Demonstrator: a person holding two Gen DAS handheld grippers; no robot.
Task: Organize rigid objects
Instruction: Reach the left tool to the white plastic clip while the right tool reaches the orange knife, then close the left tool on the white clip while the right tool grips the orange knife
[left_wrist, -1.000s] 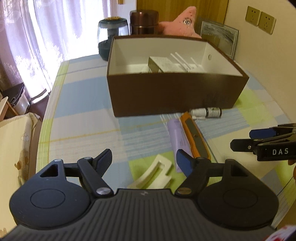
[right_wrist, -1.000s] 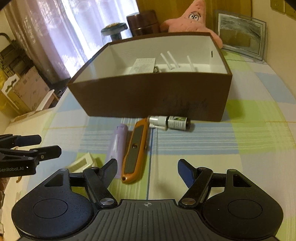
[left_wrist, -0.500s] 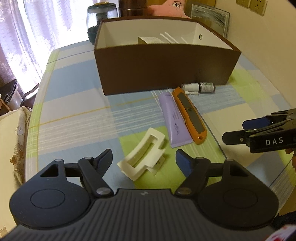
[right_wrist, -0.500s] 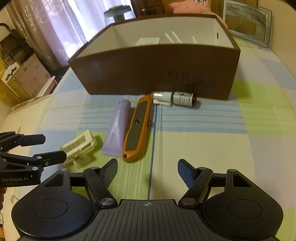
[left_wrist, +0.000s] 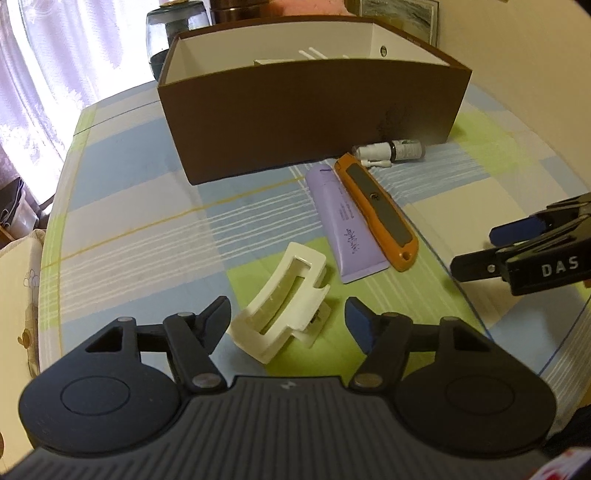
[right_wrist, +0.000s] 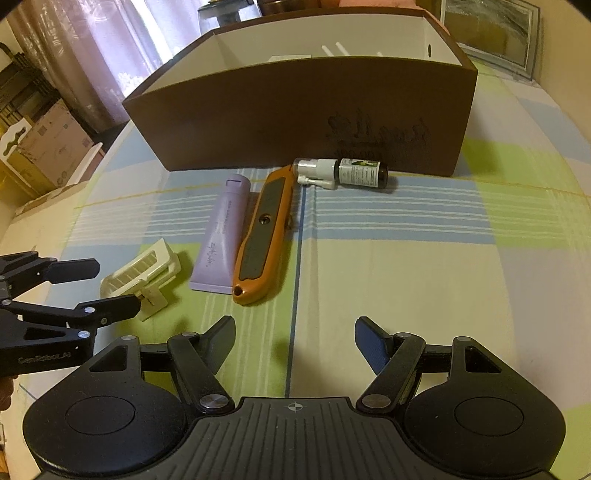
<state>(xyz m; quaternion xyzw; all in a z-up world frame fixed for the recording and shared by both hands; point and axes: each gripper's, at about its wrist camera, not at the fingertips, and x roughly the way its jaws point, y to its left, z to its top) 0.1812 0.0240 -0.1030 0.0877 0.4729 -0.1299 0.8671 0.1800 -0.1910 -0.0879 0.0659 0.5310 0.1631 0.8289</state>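
A cream hair claw clip (left_wrist: 284, 306) lies on the checked tablecloth, between the open fingers of my left gripper (left_wrist: 286, 317), near their tips. It also shows in the right wrist view (right_wrist: 142, 275) beside the left gripper (right_wrist: 110, 288). A lilac tube (left_wrist: 343, 229), an orange utility knife (left_wrist: 376, 210) and a small spray bottle (left_wrist: 391, 151) lie before the brown box (left_wrist: 314, 110). My right gripper (right_wrist: 295, 339) is open and empty, above bare cloth right of the knife (right_wrist: 262, 229).
The box (right_wrist: 295, 110) holds a white carton and thin white sticks. Behind it stand a glass jar (left_wrist: 173, 33), a brown canister and a framed picture (right_wrist: 487, 33). The table edge runs along the left; cardboard boxes (right_wrist: 40, 144) stand beyond.
My left gripper has come down and forward, so the clip now lies between its open fingers. My right gripper has dipped toward the table. No object has moved.
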